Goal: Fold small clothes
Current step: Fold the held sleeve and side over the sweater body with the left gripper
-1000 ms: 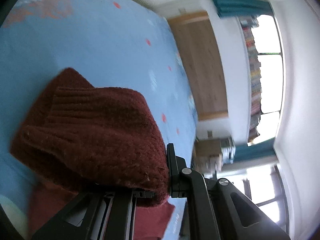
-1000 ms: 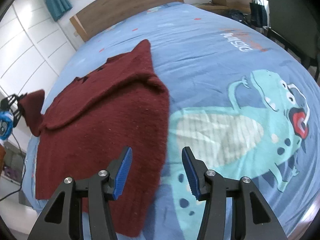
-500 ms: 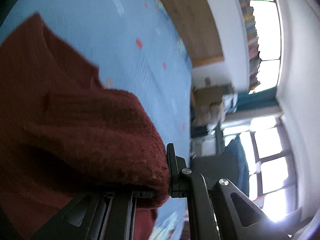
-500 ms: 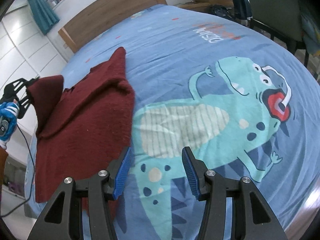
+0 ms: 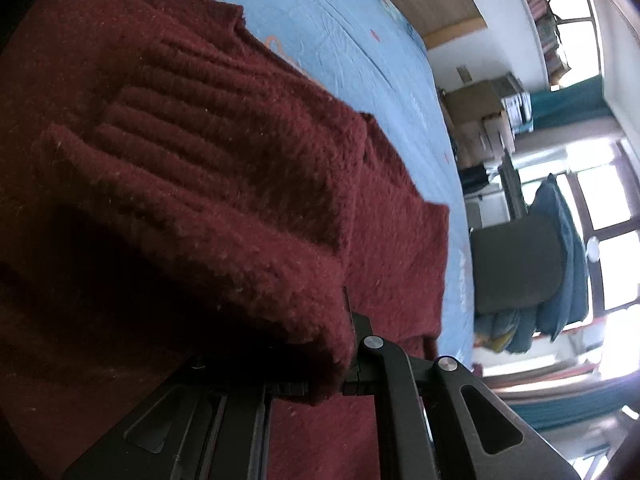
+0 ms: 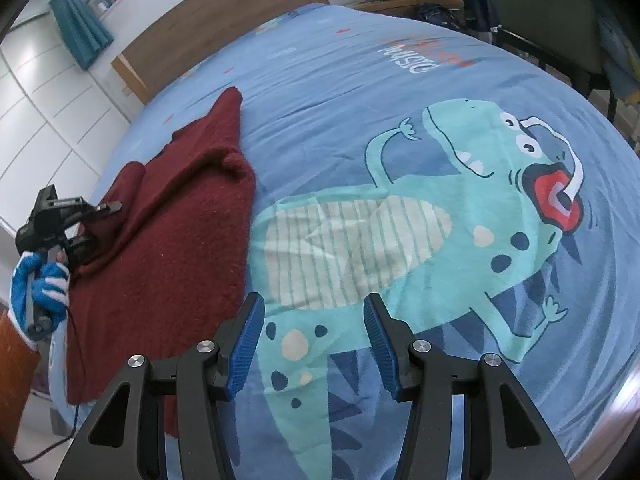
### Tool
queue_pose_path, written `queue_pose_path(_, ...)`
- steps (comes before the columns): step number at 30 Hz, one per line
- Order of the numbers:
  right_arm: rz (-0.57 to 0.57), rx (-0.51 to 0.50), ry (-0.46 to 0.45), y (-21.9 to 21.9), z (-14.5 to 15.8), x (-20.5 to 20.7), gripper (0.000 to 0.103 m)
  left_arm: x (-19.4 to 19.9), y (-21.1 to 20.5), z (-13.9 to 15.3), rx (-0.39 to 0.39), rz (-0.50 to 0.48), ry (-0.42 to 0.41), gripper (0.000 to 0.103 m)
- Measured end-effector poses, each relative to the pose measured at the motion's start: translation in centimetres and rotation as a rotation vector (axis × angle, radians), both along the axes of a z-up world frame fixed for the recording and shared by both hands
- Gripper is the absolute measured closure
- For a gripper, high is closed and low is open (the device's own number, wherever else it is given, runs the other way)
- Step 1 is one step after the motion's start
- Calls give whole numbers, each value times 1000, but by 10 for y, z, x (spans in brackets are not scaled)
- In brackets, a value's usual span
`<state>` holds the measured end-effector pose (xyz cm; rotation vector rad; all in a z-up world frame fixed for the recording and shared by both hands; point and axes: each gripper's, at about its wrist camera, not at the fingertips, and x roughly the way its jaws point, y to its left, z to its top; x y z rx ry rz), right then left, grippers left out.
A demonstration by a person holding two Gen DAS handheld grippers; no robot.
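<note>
A dark red knit sweater [image 6: 172,216] lies on the left part of the blue dinosaur bedsheet [image 6: 400,128]. My left gripper [image 6: 92,220] is shut on the sweater's ribbed sleeve cuff [image 5: 248,208] and holds it over the sweater's body [image 5: 400,248]. In the left wrist view the cuff covers the left gripper [image 5: 320,364]. My right gripper [image 6: 314,344] is open and empty, above the sheet just right of the sweater's lower edge.
A wooden headboard [image 6: 208,28] stands at the far end of the bed. A dark chair [image 6: 552,12] and boxes stand at the far right. White wardrobe doors [image 6: 36,92] are on the left. The bed's near edge runs at lower right.
My left gripper has carried the sleeve cuff inward over the sweater's body. My right gripper has shifted right, off the sweater and over the dinosaur print, still open.
</note>
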<state>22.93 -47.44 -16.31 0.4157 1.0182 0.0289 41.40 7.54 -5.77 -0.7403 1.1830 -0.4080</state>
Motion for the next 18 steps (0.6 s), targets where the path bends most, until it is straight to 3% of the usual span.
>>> queue_pose_path(5, 14, 0, 0, 6, -1, 5, 49, -10, -5, 3, 28, -25, -23, 91)
queue_pose_path(8, 24, -5, -5, 10, 1, 8, 49, -14, 8, 1, -12, 31, -24, 75)
queue_pose_path(12, 33, -12, -7, 12, 4, 7, 49, -5, 29, -2, -96, 144, -1, 70)
queue_pose_path(17, 29, -18, -5, 9, 4, 8, 49, 7, 46, -8, -141, 233, 26, 73)
queue_pose_path(18, 28, -19, -5, 8, 4, 7, 49, 9, 46, -7, -136, 227, 24, 88)
